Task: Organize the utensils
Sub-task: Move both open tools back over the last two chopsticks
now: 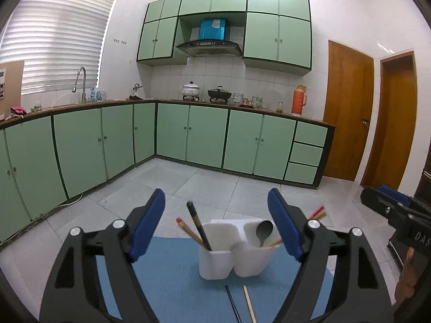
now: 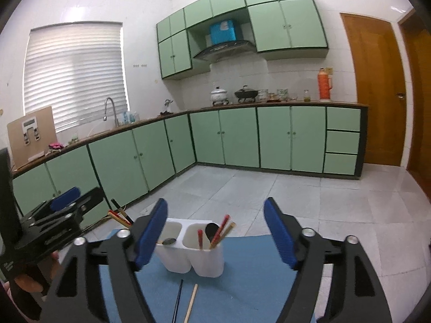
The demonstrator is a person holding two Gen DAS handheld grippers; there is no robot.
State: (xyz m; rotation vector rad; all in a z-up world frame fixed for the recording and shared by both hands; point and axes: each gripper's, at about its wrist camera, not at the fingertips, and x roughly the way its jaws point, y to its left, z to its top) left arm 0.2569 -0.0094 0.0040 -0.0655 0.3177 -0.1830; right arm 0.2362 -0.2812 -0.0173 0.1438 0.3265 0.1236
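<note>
White two-cup holder (image 1: 231,253), mid blue mat (image 1: 172,282) — both tools spread, empty; two loose chopsticks (image 1: 249,306) near side — risk: careless reach tips holder, spilling spoon and sticks.

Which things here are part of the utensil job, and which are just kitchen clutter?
Job:
white holder
spoon
black chopstick on mat
wooden chopstick on mat
blue mat

Lying about:
orange thermos
white pot
black wok
</note>
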